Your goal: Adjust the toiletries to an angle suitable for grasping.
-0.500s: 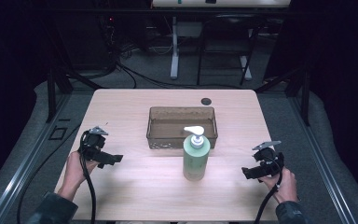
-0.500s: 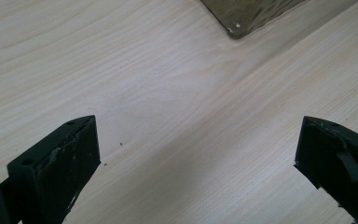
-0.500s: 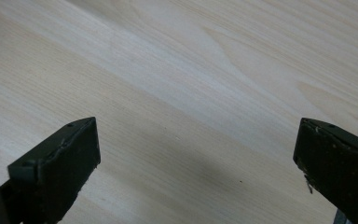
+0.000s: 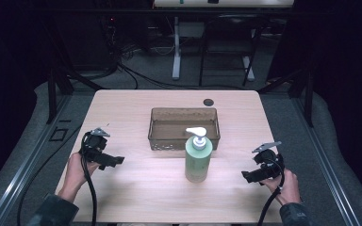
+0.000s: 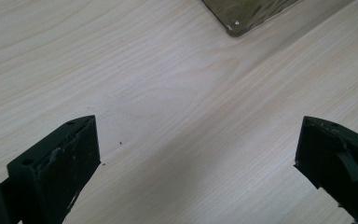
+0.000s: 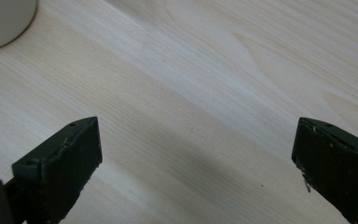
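A pale green soap bottle [image 4: 198, 161] with a white pump stands upright near the middle of the wooden table [image 4: 141, 197]. Just behind it sits a brown see-through bin [image 4: 184, 127] with nothing visible inside. My left gripper [image 4: 114, 161] hovers over the table's left part, jaws wide apart and nothing between them; a corner of the bin [image 5: 244, 18] shows at the top of the left gripper view. My right gripper [image 4: 249, 176] is held at the right, also open, and the bottle's base [image 6: 2, 21] sits in the top left corner of its view.
A small black round disc [image 4: 209, 102] lies near the table's far edge behind the bin. Cables trail from both grippers off the near edge. Beyond the table are dark floor, cables and stand legs [image 4: 176, 52].
Both grippers sit almost where they were; the bottle and bin have not moved.
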